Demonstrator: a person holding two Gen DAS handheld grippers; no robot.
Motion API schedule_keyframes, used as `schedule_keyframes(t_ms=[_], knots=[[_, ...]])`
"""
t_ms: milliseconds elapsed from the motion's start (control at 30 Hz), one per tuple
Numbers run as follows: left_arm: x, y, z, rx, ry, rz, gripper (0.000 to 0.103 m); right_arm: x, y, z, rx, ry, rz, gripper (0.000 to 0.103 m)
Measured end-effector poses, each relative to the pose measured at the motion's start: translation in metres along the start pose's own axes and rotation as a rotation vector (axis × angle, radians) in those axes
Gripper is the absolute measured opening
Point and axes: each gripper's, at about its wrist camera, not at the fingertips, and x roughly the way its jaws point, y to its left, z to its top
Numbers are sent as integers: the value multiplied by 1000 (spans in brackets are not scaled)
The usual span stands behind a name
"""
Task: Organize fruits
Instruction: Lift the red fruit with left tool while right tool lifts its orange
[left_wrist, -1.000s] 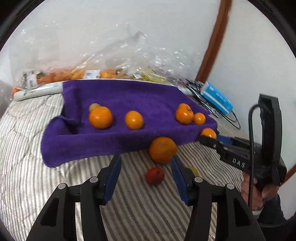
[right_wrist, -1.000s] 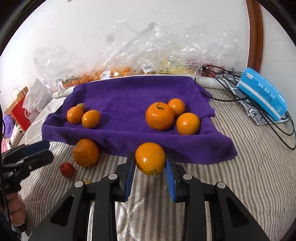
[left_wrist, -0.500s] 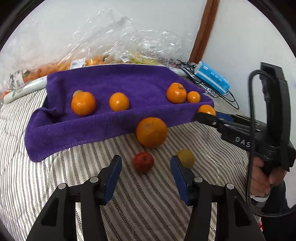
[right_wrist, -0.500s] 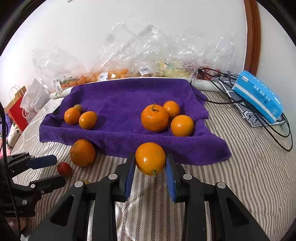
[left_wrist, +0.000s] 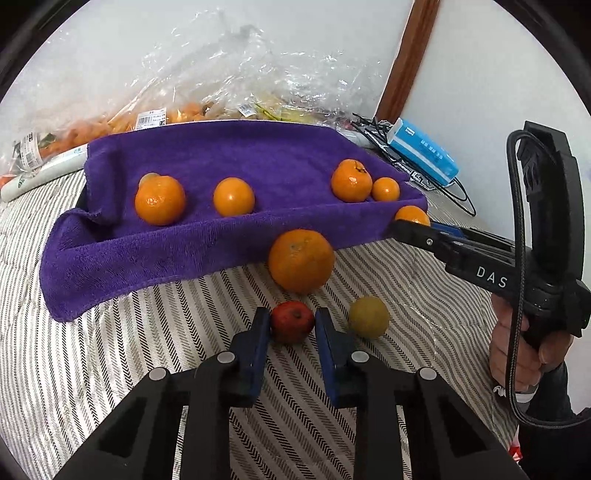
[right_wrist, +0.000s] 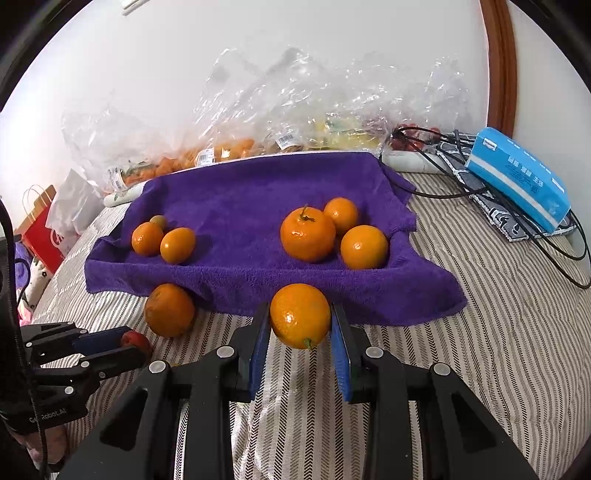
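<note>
left claw (left_wrist: 291, 325) closed onto red fruit (left_wrist: 291, 321) near towel edge (left_wrist: 147, 273); right claw (right_wrist: 300, 326) pinching orange (right_wrist: 300, 315).

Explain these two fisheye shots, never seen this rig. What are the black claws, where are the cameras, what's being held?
No robot: a person holds a trigger-handled two-finger gripper in each hand, with a camera on each looking along its fingers.

Left wrist view: the left gripper has shut on a small red fruit lying on the striped bedcover. Beside it lie a yellow fruit and a big loose orange. The right gripper enters from the right.

Right wrist view: the right gripper is shut on an orange at the front edge of the purple towel, which already carries several oranges. Clear plastic bags sit behind.
</note>
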Motion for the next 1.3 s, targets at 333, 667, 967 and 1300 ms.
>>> schedule_keyframes(t_ms=[333, 667, 967, 1300], knots=[[3, 3, 2, -10, 21, 14, 24, 2, 2, -2, -8, 5, -1, 32], [-6, 4, 1, -22, -35, 12, 24, 0, 1, -1, 1, -11, 16, 32], [-21, 19, 5, -93, -88, 7, 24, -13, 9, -1, -23, -71, 60, 32], [-52, 42, 19, -180, -182, 50, 24, -39, 17, 21, -55, -80, 75, 32]])
